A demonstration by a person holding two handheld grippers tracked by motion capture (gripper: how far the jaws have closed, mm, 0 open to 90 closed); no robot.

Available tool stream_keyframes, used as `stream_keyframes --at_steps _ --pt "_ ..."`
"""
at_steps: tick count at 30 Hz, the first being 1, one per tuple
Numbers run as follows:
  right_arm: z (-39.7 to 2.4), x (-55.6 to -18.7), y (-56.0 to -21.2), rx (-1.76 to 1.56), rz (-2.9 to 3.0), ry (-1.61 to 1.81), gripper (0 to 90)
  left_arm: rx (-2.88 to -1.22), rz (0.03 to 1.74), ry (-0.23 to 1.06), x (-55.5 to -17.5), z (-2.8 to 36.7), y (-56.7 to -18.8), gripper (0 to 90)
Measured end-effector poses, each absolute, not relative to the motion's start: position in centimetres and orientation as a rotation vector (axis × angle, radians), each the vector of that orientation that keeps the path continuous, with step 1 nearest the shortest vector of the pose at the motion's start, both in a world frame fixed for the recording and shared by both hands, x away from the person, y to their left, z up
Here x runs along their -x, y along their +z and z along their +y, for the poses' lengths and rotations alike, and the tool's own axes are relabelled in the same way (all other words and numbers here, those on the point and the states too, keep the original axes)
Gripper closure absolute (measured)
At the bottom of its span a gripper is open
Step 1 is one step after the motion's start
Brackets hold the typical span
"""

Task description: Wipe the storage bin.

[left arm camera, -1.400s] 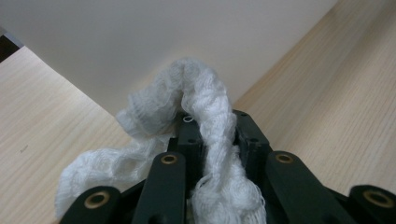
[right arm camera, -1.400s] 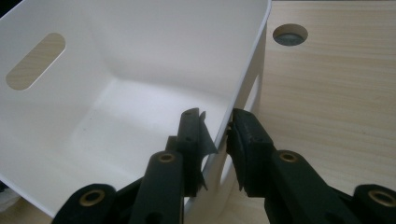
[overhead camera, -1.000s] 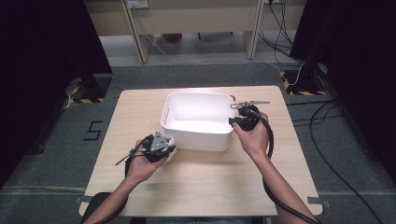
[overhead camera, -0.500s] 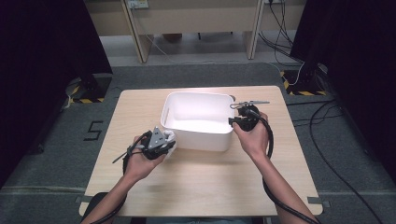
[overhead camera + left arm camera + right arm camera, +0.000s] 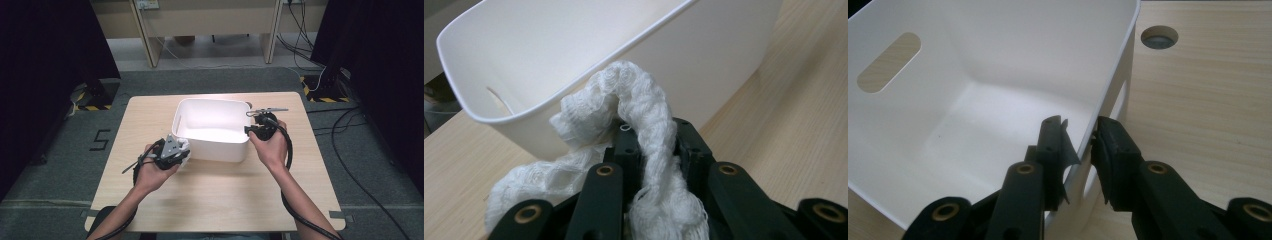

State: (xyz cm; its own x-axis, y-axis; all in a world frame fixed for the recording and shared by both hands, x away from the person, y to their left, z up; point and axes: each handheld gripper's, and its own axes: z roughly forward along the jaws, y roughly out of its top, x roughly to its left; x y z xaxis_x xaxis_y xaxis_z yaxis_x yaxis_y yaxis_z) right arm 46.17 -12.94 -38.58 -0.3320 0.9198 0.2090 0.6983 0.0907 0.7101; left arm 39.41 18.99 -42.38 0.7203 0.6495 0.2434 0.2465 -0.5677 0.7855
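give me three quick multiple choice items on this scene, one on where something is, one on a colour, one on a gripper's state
1. Where is the right gripper?
A. at the white bin's rim
B. flat on the floor
C. under the table

2. What colour is the cloth in the left gripper?
A. red
B. white
C. black

3. What is the left gripper doing?
A. standing wide open over the table
B. shut on the cloth
C. gripping a cable

Answers:
1 A: its jaws straddle the wall of the white bin, one inside and one outside.
2 B: the left gripper view shows bunched white mesh fabric.
3 B: the cloth is pinched between the closed jaws beside the bin.
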Motion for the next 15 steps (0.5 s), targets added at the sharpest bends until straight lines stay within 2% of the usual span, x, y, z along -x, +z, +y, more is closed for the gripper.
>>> stream_keyframes --at_steps 15 --pt "-12.89 -46.16 -38.57 -1.608 2.086 1.091 73.2 -2.162 0.672 0.665 -39.59 18.54 -42.38 75.3"
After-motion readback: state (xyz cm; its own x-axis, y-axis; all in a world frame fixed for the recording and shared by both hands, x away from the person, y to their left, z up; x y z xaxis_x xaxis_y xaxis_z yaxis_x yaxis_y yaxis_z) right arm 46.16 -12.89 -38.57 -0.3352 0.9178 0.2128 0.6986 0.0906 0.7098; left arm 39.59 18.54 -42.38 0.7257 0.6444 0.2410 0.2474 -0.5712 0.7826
